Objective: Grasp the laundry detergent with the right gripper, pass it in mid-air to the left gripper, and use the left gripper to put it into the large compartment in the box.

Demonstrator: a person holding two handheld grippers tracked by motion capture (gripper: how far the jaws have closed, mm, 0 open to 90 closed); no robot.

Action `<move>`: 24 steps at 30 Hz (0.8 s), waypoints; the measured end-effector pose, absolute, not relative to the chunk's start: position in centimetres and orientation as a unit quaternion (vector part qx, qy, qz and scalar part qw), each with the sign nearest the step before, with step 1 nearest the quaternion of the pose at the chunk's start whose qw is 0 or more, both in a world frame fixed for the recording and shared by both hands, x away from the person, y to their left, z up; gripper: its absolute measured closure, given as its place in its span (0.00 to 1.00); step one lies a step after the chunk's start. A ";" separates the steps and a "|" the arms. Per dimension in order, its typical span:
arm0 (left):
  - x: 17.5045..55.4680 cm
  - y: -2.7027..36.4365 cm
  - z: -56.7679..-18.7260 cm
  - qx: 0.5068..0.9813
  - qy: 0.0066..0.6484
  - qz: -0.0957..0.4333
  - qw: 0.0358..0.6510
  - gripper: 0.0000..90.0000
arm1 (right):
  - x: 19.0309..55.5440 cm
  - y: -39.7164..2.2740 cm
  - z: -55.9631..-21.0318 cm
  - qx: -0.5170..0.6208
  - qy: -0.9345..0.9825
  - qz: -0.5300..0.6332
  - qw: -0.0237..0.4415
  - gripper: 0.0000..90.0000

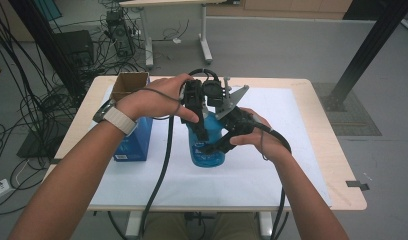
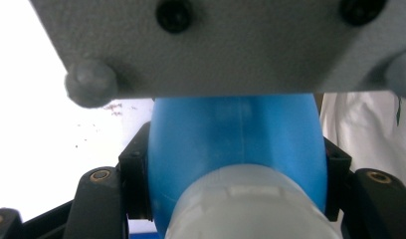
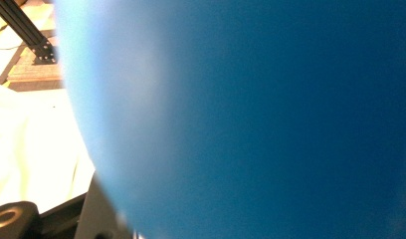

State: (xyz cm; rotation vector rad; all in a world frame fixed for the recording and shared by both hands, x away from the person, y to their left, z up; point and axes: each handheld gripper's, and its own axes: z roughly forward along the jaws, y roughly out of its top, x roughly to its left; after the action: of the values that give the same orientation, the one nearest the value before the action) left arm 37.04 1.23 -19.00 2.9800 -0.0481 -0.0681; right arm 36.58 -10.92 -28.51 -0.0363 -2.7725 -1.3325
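Note:
A blue plastic bottle (image 1: pixel 208 154) stands upright mid-table on the white sheet (image 1: pixel 272 165). My left gripper (image 1: pixel 198 121) comes down from above and is shut on its upper part. In the left gripper view the black pads press both sides of the blue bottle (image 2: pixel 236 139), just below its white cap (image 2: pixel 246 204). My right gripper (image 1: pixel 215 146) reaches in from the right, shut on the bottle's body, with its grey three-cornered plate (image 1: pixel 233 100) showing on top. In the right gripper view the blue bottle wall (image 3: pixel 251 119) sits very close, with one black jaw at the lower left.
A blue carton with open brown flaps (image 1: pixel 133 122) stands just left of the bottle, by my left wrist. The wooden table edge (image 1: pixel 317 125) borders the sheet. Cables (image 1: pixel 22 115) lie tangled on the floor at left, and a black post (image 1: pixel 367 50) rises at the right.

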 end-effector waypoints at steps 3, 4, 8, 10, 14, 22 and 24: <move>37.1 1.3 -19.0 0.996 -0.014 -0.025 0.086 0.42 | 36.6 -10.9 -28.6 -0.013 -0.900 -0.433 0.036 0.49; 37.1 1.3 -19.0 0.996 -0.015 -0.025 0.089 0.42 | 36.6 -11.0 -28.5 -0.013 -0.900 -0.434 0.034 0.49; 37.1 1.3 -19.0 0.996 -0.015 -0.026 0.089 0.42 | 36.6 -11.0 -28.5 -0.010 -0.901 -0.432 0.033 0.49; 37.1 1.2 -19.0 0.996 -0.013 -0.027 0.087 0.42 | 36.6 -11.0 -28.5 -0.011 -0.901 -0.432 0.034 0.49; 37.1 1.2 -19.0 0.996 -0.013 -0.027 0.088 0.42 | 36.6 -11.0 -28.5 -0.011 -0.901 -0.431 0.034 0.49; 37.1 1.2 -19.0 0.996 -0.013 -0.029 0.083 0.42 | 36.5 -11.0 -28.4 -0.010 -0.902 -0.430 0.034 0.49; 37.1 1.3 -19.0 0.996 -0.013 -0.029 0.083 0.42 | 36.5 -11.0 -28.4 -0.010 -0.902 -0.430 0.034 0.49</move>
State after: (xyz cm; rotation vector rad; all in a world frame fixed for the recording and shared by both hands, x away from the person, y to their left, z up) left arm 37.10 1.26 -18.99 2.9732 -0.0402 -0.0870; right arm 36.55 -11.03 -28.42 -0.0299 -2.7737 -1.3223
